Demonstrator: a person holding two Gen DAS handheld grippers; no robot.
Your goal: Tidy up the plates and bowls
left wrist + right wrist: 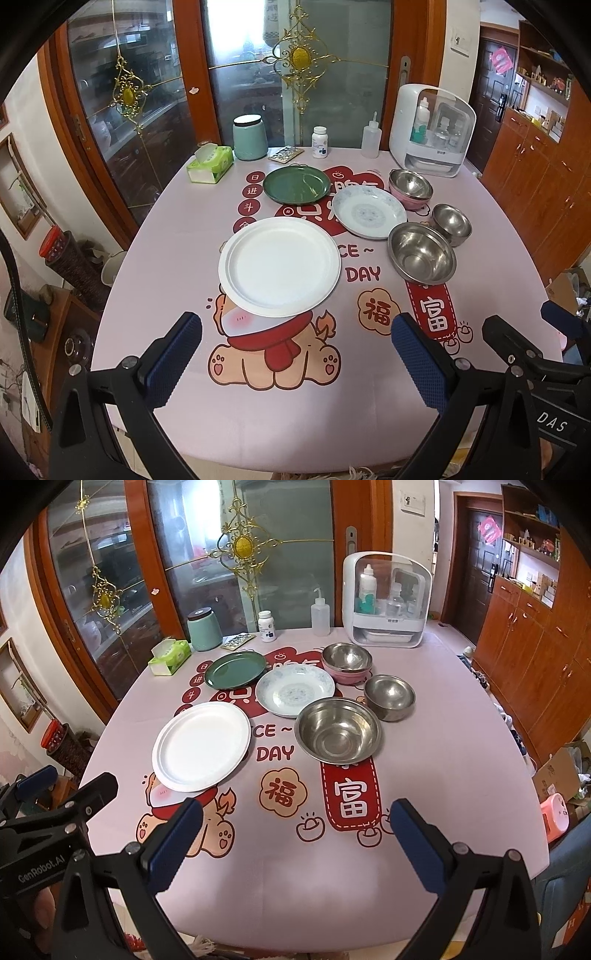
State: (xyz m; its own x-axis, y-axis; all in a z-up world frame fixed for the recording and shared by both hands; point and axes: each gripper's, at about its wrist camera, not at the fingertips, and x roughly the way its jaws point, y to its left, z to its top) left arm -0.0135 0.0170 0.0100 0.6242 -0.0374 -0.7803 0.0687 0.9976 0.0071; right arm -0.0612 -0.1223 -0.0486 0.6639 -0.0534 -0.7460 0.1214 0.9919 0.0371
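A white plate (279, 266) (201, 746) lies nearest on the pink tablecloth. Behind it lie a green plate (296, 184) (235, 670) and a patterned china plate (368, 210) (295, 689). To the right stand a large steel bowl (421, 252) (338, 730), a smaller steel bowl (451, 222) (389, 696), and a steel bowl nested in a pink bowl (410, 187) (346, 661). My left gripper (295, 334) is open and empty, hovering in front of the white plate. My right gripper (295, 816) is open and empty, in front of the large steel bowl; it also shows in the left wrist view (524, 325).
At the table's far edge stand a tissue pack (209, 163), a teal jar (250, 137), a pill bottle (320, 142), a squeeze bottle (370, 139) and a white storage box (432, 129). A glass door is behind; wooden cabinets (524, 635) are on the right.
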